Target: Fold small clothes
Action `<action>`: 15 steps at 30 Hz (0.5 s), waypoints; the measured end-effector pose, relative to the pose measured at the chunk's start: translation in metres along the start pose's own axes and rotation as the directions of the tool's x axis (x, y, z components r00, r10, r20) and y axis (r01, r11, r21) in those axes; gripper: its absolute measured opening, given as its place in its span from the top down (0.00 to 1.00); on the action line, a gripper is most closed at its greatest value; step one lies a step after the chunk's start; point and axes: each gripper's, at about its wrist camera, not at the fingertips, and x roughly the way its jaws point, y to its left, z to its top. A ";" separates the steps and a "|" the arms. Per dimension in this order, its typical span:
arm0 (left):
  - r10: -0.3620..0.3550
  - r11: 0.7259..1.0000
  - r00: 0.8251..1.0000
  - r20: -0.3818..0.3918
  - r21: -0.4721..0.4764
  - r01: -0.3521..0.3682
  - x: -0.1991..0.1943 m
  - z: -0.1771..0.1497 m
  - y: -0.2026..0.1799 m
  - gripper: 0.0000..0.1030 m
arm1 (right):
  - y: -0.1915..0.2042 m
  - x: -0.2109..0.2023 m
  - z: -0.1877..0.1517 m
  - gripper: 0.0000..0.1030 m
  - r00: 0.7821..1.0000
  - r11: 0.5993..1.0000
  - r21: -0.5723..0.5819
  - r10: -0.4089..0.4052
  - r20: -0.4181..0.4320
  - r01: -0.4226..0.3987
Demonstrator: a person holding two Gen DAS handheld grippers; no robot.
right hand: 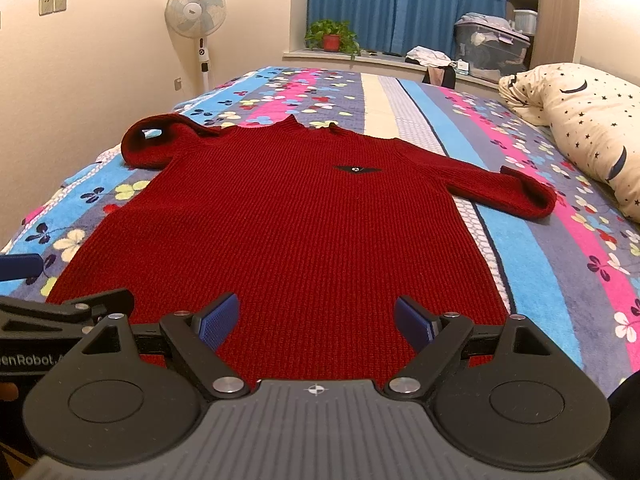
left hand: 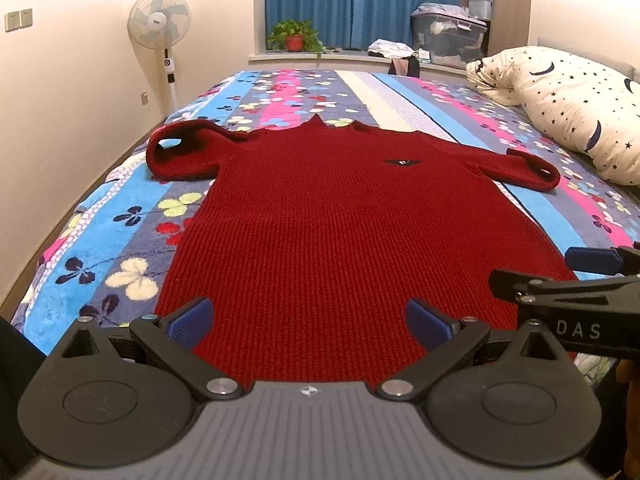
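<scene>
Both claws, left gripper (left hand: 308, 322) and right gripper (right hand: 316, 320), hover spread wide and empty over the hem of the dark-red ribbed knit sweater (left hand: 320, 216), lying flat on the floral striped bedspread (left hand: 120, 220), likely lining up a hem grab.

Both tongs (left hand: 308, 322) (right hand: 316, 322) agape, side by side
</scene>
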 end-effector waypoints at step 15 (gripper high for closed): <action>0.024 0.999 0.979 0.202 0.027 -0.031 -0.013 0.022 -0.007 0.13 | -0.026 -0.004 0.021 0.16 0.996 0.986 0.164 0.021 0.091 -0.036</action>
